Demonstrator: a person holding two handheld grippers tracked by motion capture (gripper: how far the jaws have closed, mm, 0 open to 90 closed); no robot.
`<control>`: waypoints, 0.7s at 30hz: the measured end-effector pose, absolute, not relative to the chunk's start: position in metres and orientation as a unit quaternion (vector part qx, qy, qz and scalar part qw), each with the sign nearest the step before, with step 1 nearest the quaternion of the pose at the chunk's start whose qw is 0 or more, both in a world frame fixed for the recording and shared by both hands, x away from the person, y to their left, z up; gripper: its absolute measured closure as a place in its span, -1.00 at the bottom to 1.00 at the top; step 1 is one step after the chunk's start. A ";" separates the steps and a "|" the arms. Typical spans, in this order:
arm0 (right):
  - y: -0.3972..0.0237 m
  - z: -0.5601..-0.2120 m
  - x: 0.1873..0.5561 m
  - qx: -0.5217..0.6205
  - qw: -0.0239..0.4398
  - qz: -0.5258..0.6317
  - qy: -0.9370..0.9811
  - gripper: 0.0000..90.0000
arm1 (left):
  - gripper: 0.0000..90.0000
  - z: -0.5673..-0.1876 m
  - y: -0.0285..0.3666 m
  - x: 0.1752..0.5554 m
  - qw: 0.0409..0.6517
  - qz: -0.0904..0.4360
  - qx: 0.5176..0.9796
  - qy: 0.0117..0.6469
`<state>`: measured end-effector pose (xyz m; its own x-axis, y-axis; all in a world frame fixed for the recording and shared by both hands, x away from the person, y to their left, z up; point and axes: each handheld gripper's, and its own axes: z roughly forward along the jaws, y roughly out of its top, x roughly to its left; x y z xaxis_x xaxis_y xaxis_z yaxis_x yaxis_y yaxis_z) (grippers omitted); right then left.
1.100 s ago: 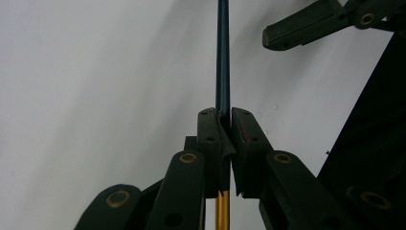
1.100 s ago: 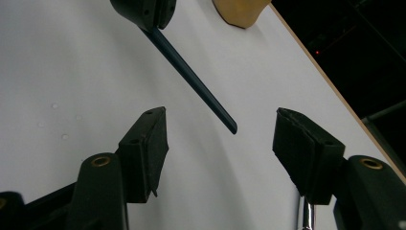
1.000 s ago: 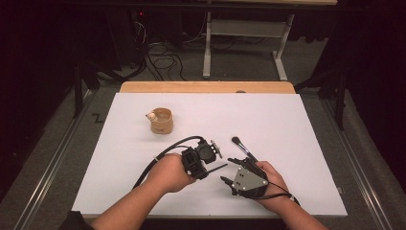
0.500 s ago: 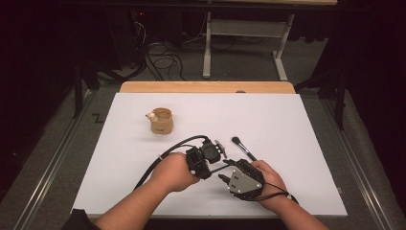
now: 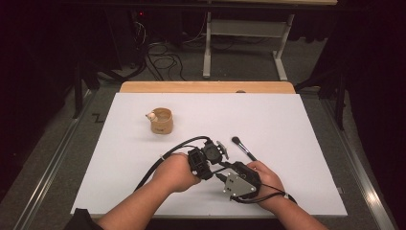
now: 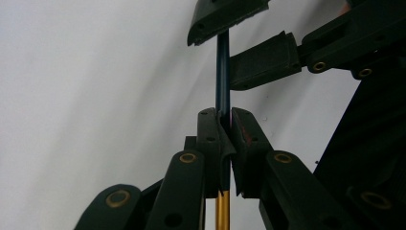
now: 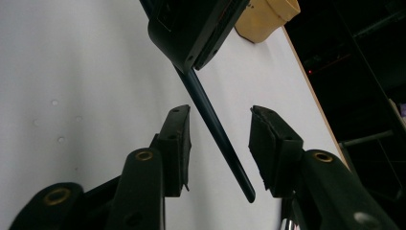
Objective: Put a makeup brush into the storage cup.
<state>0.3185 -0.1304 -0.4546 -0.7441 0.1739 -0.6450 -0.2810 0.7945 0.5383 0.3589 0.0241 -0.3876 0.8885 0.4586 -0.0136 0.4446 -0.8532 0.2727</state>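
A: Above the near middle of the white table [image 5: 287, 124], in the high view, we see both hands meet: the left gripper [image 5: 207, 157] and the right gripper [image 5: 225, 168] sit almost touching. A second brush [image 5: 243, 148] lies just beyond them; the wooden cup [image 5: 162, 120] stands well apart, up-left.

B: In the left gripper view, we have our jaws clamped on the dark brush handle [image 6: 223, 72], gold ferrule below the pads. Its long axis runs straight up toward the right gripper's pads [image 6: 265, 60].

A: In the right gripper view, the handle [image 7: 215, 129] slants down between our pads [image 7: 176, 143], free tip nearest us. The jaws have just been closing but haven't touched it. The right one is next to grip.
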 end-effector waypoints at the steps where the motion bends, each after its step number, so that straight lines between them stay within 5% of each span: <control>1: -0.130 -0.454 0.318 -0.030 0.356 0.318 0.878 0.39 | 0.85 -0.388 0.024 0.359 0.138 0.026 0.961 0.236; 21: -0.128 -0.452 0.320 -0.065 0.357 0.310 0.879 0.58 | 0.85 -0.386 0.025 0.359 0.138 0.019 0.963 0.232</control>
<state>0.3198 -0.1282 -0.4522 -0.7367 0.1065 -0.6678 -0.3354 0.7999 0.4976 0.3585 0.0249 -0.3858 0.8920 0.4512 -0.0264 0.4405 -0.8550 0.2738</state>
